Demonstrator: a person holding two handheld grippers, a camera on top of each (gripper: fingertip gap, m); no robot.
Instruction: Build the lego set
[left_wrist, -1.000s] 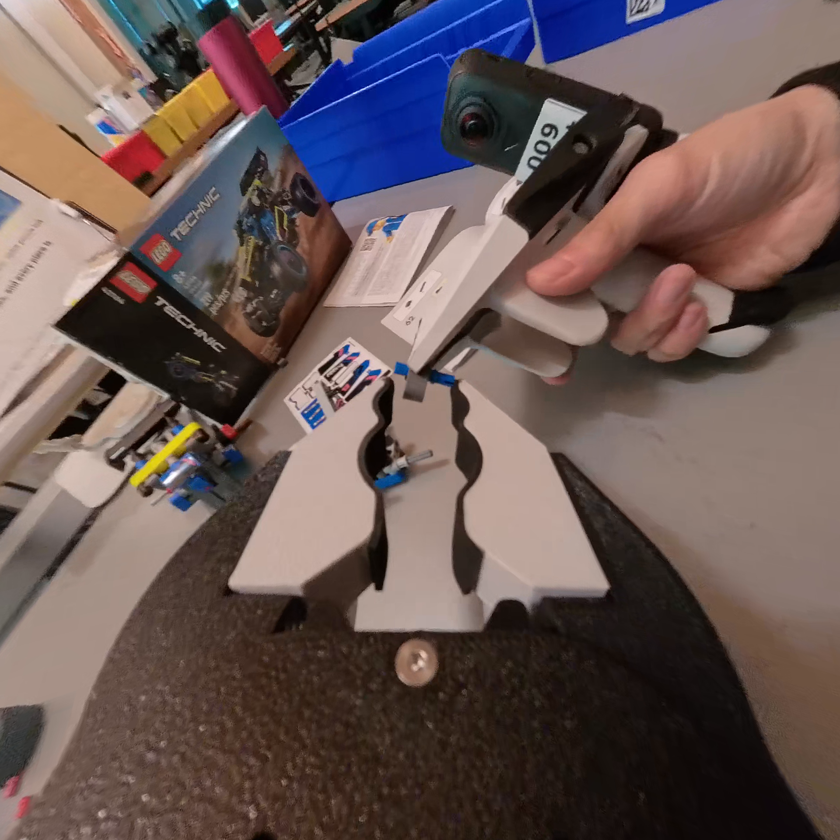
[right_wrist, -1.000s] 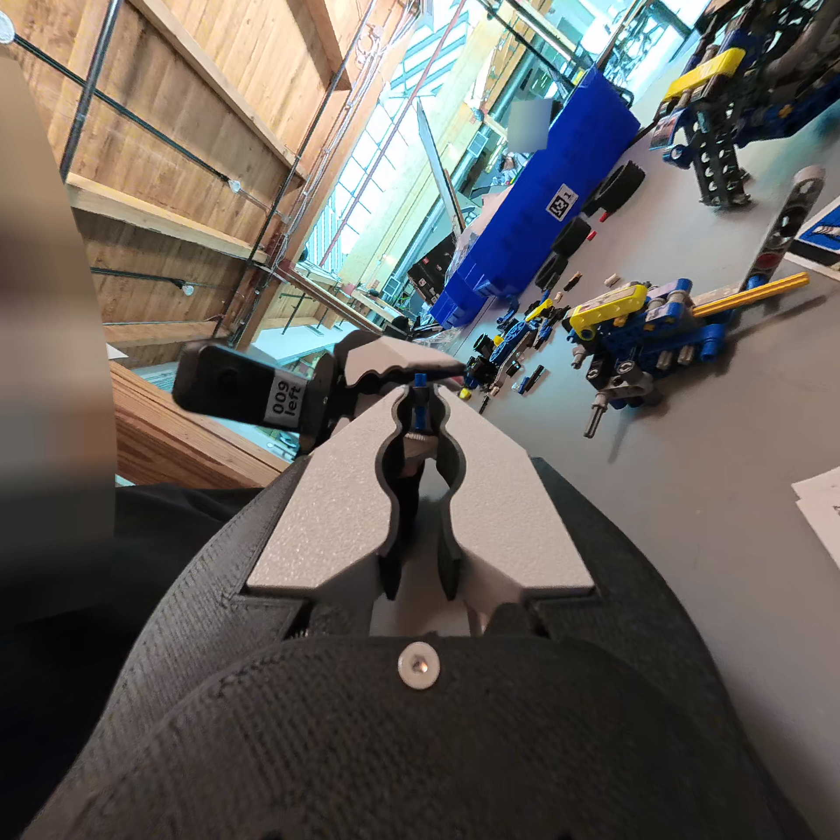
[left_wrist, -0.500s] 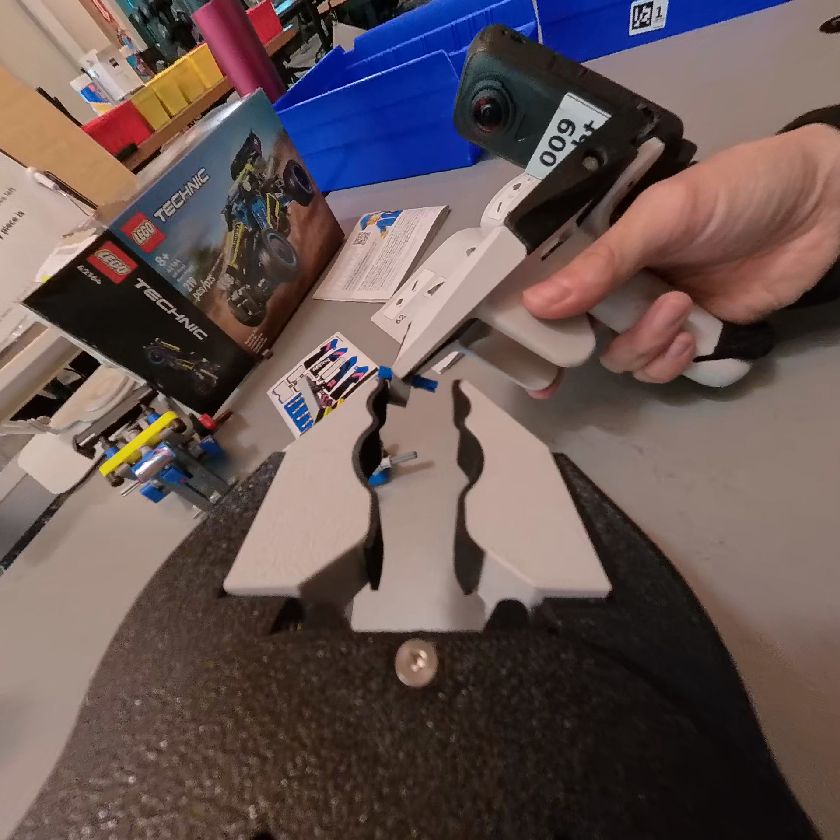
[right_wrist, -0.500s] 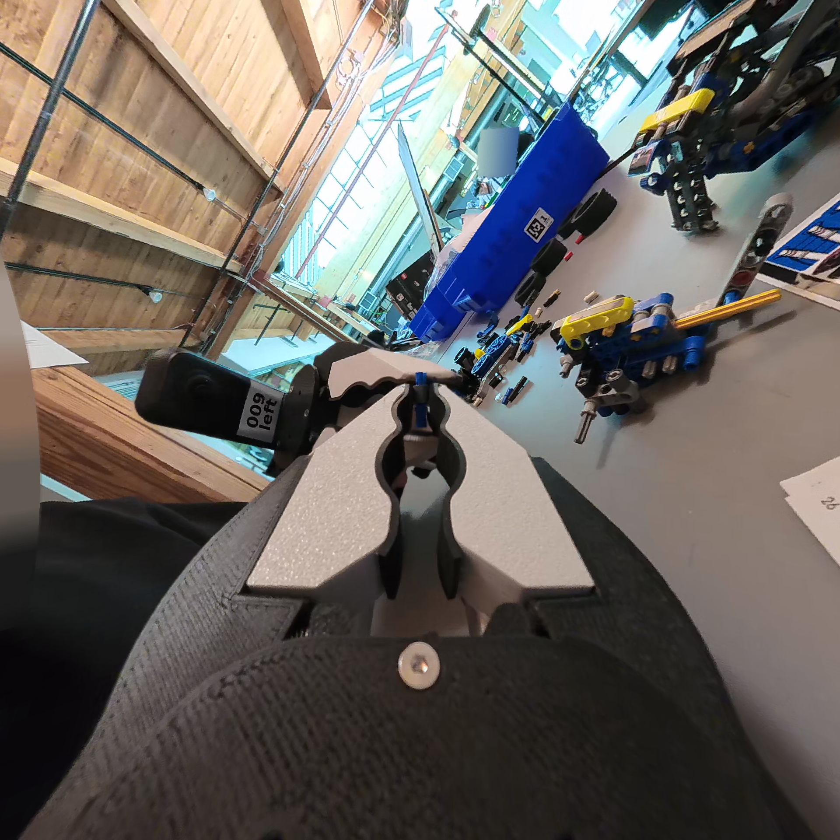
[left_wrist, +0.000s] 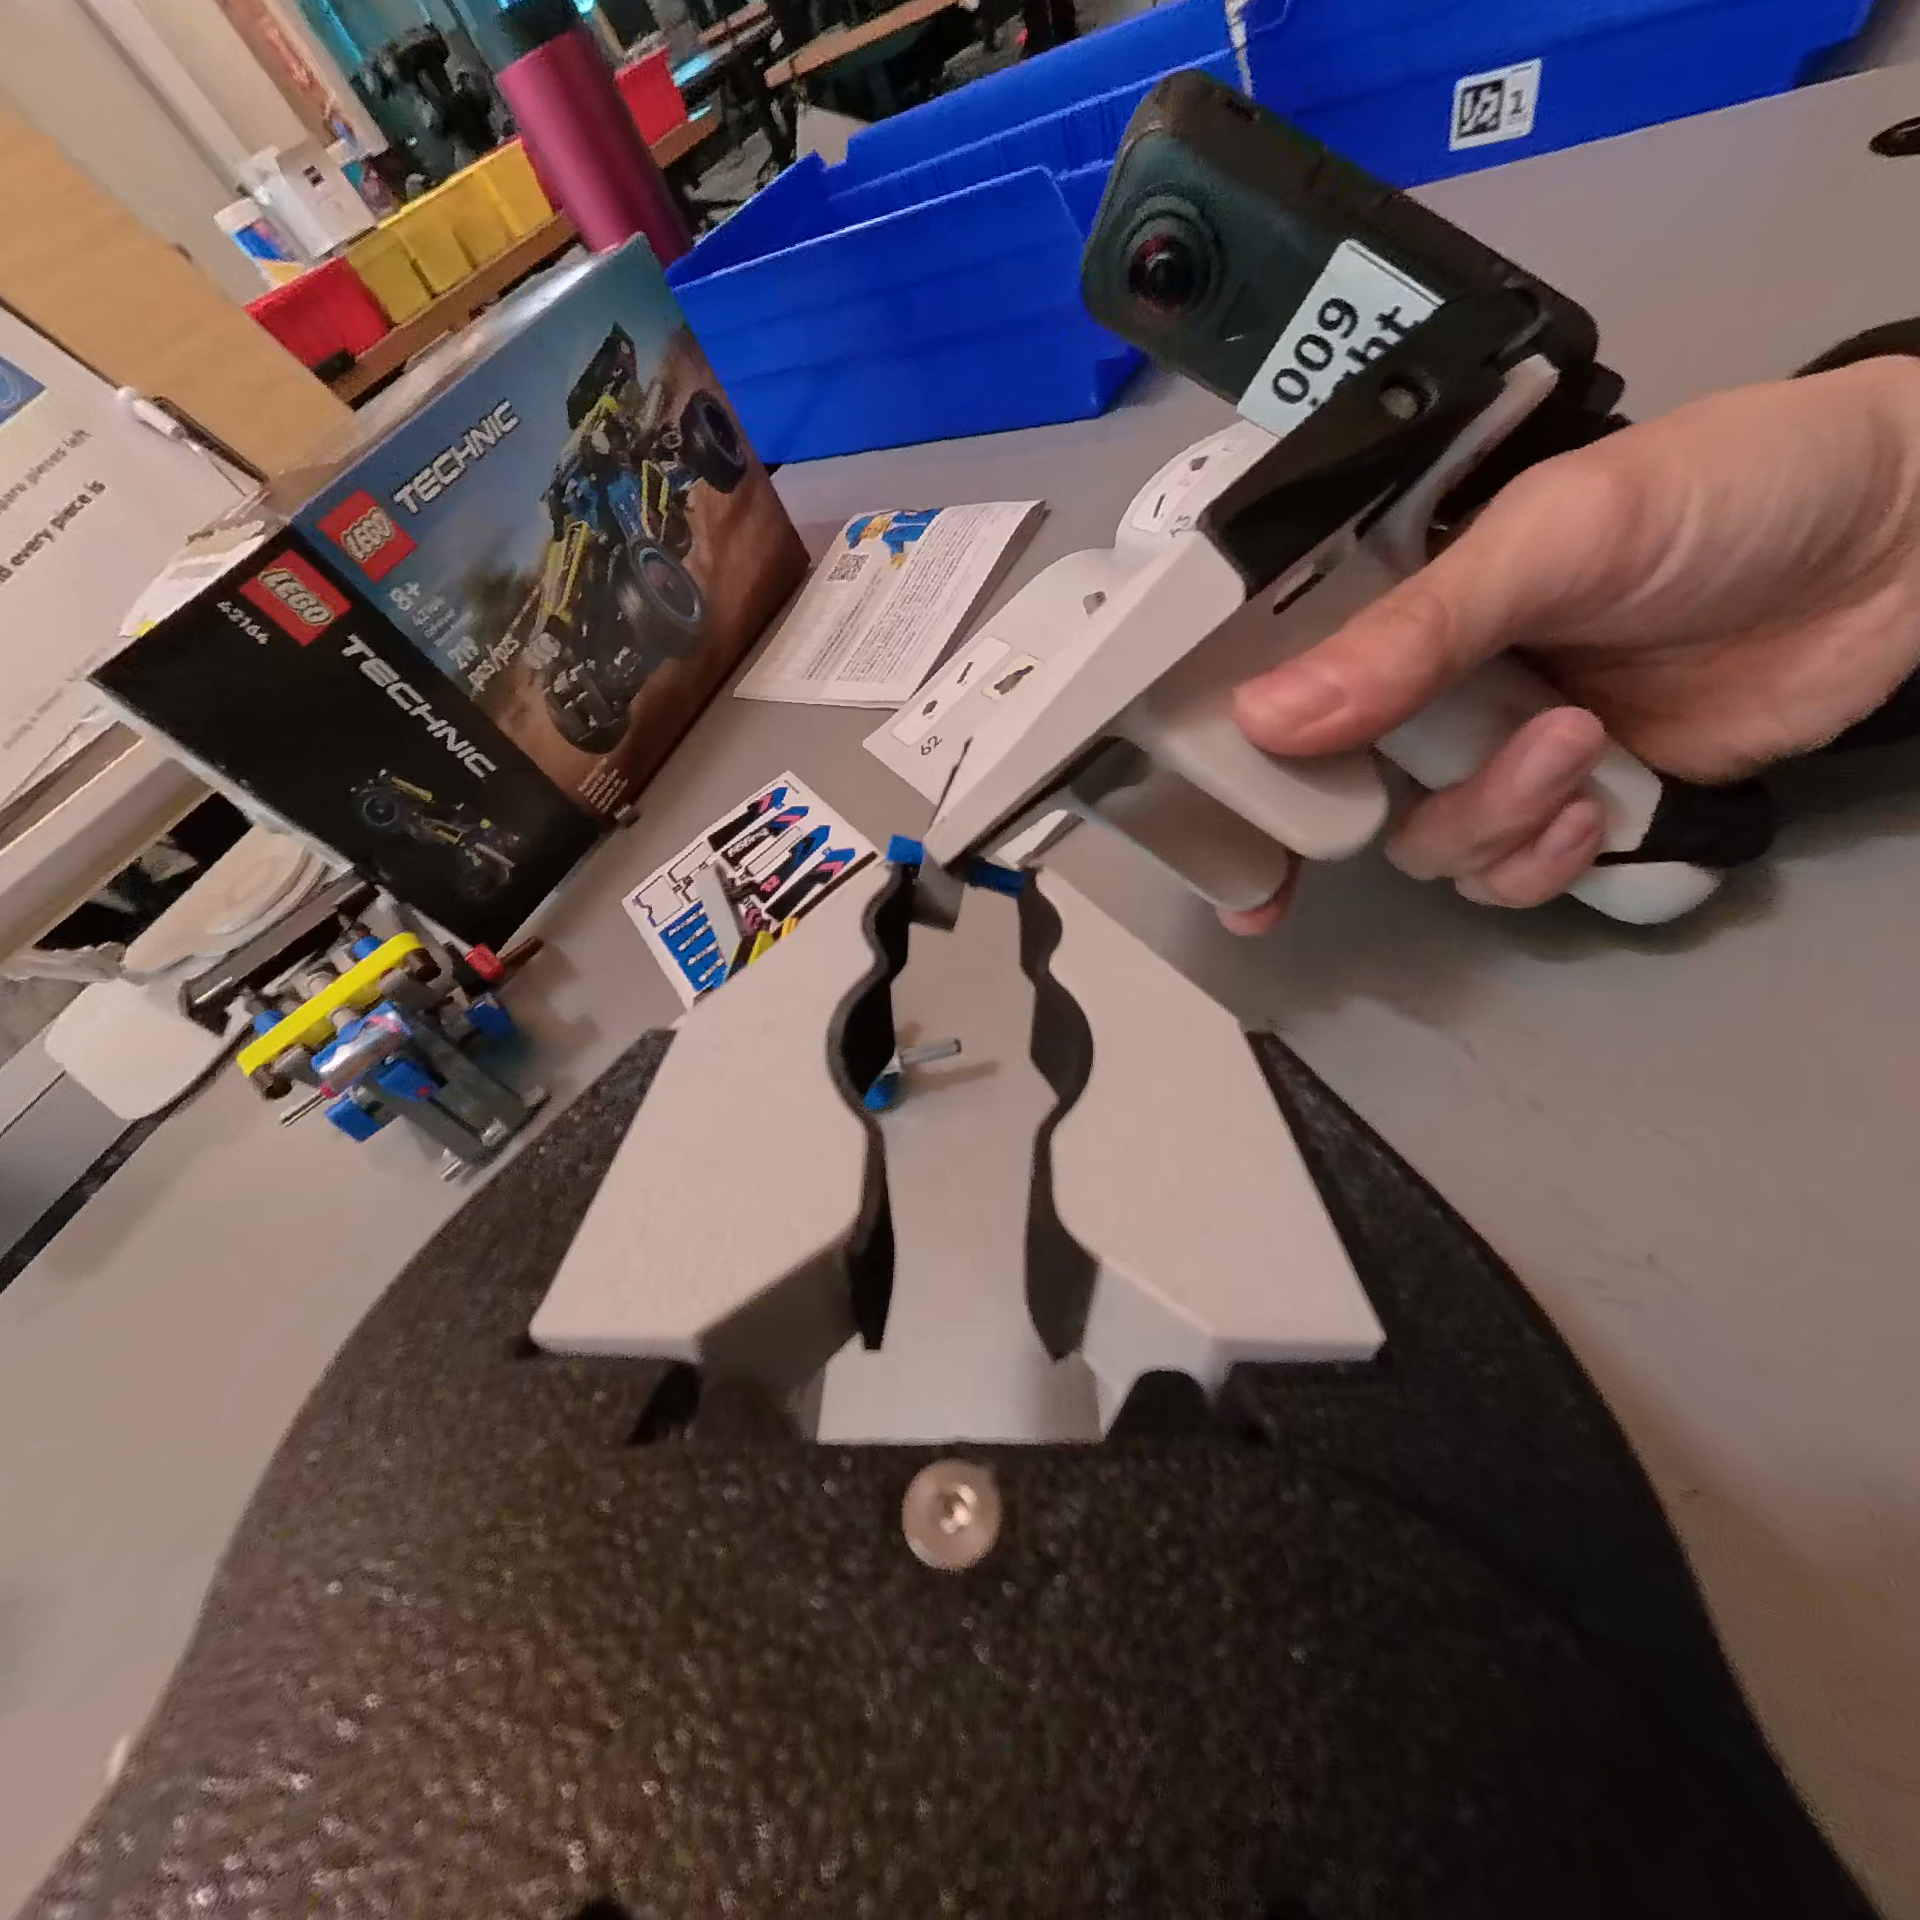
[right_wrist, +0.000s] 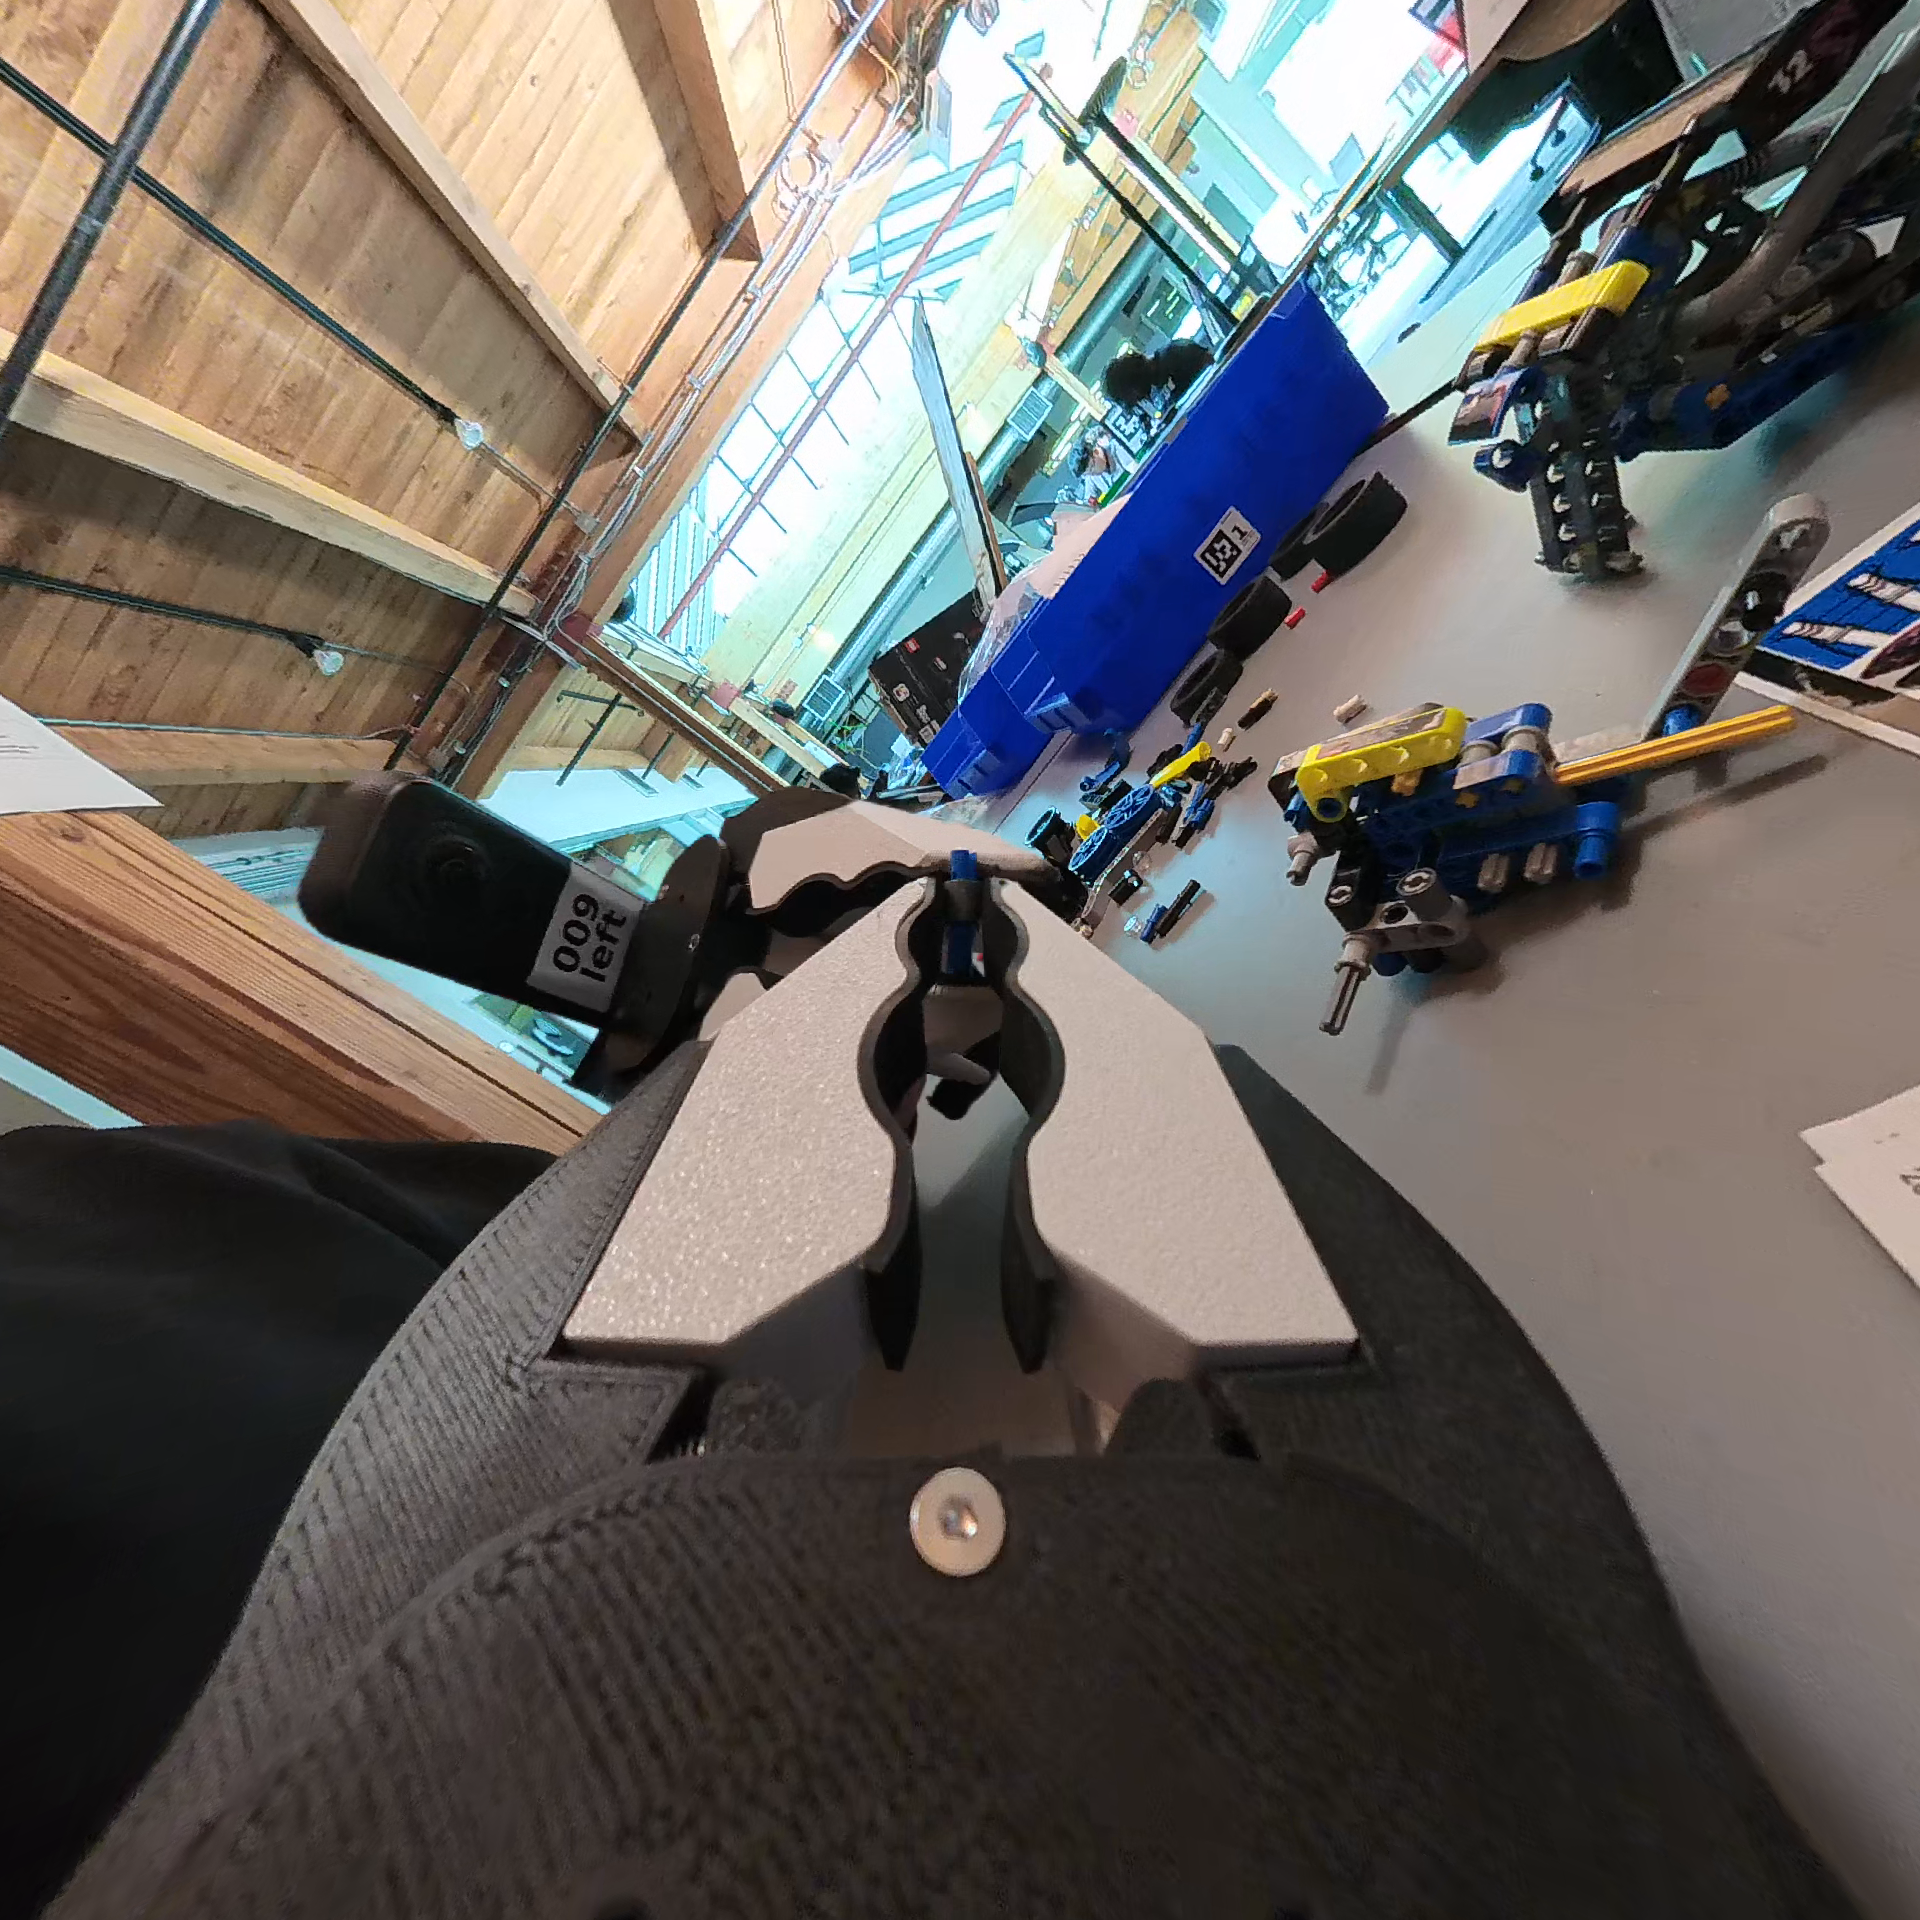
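My right gripper (right_wrist: 961, 896) is shut on a small grey piece with blue pins (right_wrist: 958, 925). In the left wrist view a hand holds this right gripper (left_wrist: 943, 854) from the right, with the piece (left_wrist: 940, 891) at its tips. My left gripper (left_wrist: 966, 899) is open, and the piece sits in the gap between its fingertips, above the grey table (left_wrist: 1455, 1091). A small blue and grey pin (left_wrist: 906, 1072) lies on the table below. The left gripper also shows in the right wrist view (right_wrist: 935, 862), just beyond the piece.
The Lego box (left_wrist: 499, 644), a sticker sheet (left_wrist: 748, 883), a booklet (left_wrist: 894, 603) and a yellow-blue sub-assembly (left_wrist: 374, 1049) lie at the left. Blue bins (left_wrist: 935, 301) stand behind. The right wrist view shows another assembly (right_wrist: 1434, 842), a larger model (right_wrist: 1662, 343), tyres (right_wrist: 1351, 520) and loose pieces (right_wrist: 1143, 821). The grippers are tip to tip, or close to it. About 15 centimetres separates my left fingertips from the yellow-blue sub-assembly (left_wrist: 374, 1049). Look for it in the right wrist view (right_wrist: 1481, 424) too.
Both grippers have drifted a little together over the table. The right gripper still holds the piece between the open left fingertips.
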